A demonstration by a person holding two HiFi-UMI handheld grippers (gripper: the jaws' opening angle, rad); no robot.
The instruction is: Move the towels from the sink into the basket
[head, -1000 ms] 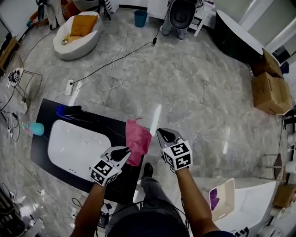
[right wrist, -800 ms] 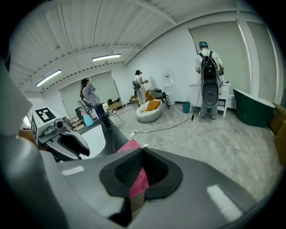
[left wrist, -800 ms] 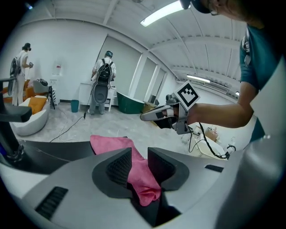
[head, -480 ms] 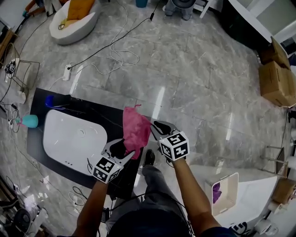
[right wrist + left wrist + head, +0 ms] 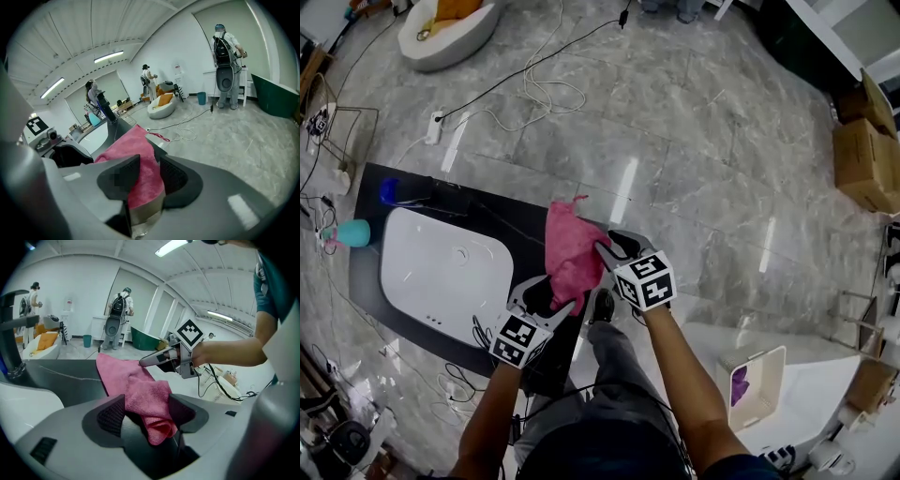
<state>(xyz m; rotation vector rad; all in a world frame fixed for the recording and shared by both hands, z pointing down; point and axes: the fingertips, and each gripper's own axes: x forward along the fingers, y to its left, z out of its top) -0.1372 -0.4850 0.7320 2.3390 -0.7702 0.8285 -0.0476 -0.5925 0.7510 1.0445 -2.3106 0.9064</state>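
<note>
The pink towel (image 5: 571, 251) lies outside the sink (image 5: 441, 277), on the right end of the black desk (image 5: 512, 228), just beside the white bowl. Its long axis runs away from me. The far corner points out across the floor and ends in a small frayed tip. The near end is bunched toward my knees. From the head view it looks like a narrow, crumpled strip, wider in the middle than at either end.

My left gripper (image 5: 546, 294) comes in from the near side, and its jaws are opening. They stand wide around the bunched near end of the towel (image 5: 140, 390), which folds down into the throat between them. There is a gap on the left side, so the pad there is not pressing on the cloth.

My right gripper (image 5: 607, 247) reaches in from the right edge of the strip, and its jaws are opening too. The gap is narrower here and the towel (image 5: 140, 157) fills it from one pad to the other. The cloth hangs loose rather than pinched.

From the left gripper view, the right gripper (image 5: 142, 363) points its tip at the towel's upper fold.

The basket (image 5: 766, 394) stands well apart on the floor, behind my right side, with a purple cloth (image 5: 736, 384) in it.
</note>
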